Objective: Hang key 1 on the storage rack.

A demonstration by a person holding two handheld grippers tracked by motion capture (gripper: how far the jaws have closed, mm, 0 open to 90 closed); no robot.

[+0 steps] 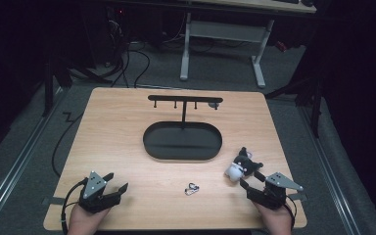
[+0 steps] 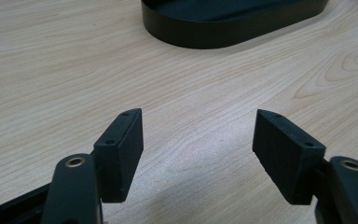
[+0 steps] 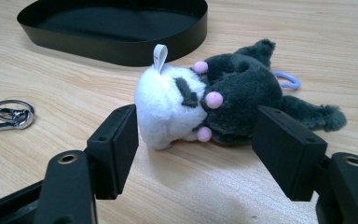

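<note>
A small plush toy (image 1: 240,166), with a white head and a dark grey body, lies on its side at the right of the wooden table (image 1: 127,127). My right gripper (image 1: 250,177) is open just behind it. In the right gripper view the plush toy (image 3: 205,107) lies between and just beyond the tips of my right gripper (image 3: 196,149), and its pads do not press on it. A white loop and a lilac ring show on the toy. My left gripper (image 1: 117,181) rests open at the front left, and in its own view the left gripper (image 2: 198,149) has bare wood between its jaws.
A black oval tray (image 1: 182,142) sits at the table's centre, with a black T-shaped hook stand (image 1: 183,100) rising from its far side. A metal key clip (image 1: 192,189) lies near the front edge between the grippers. The tray wall (image 3: 121,49) is just beyond the toy, and the key clip (image 3: 7,114) lies to its left.
</note>
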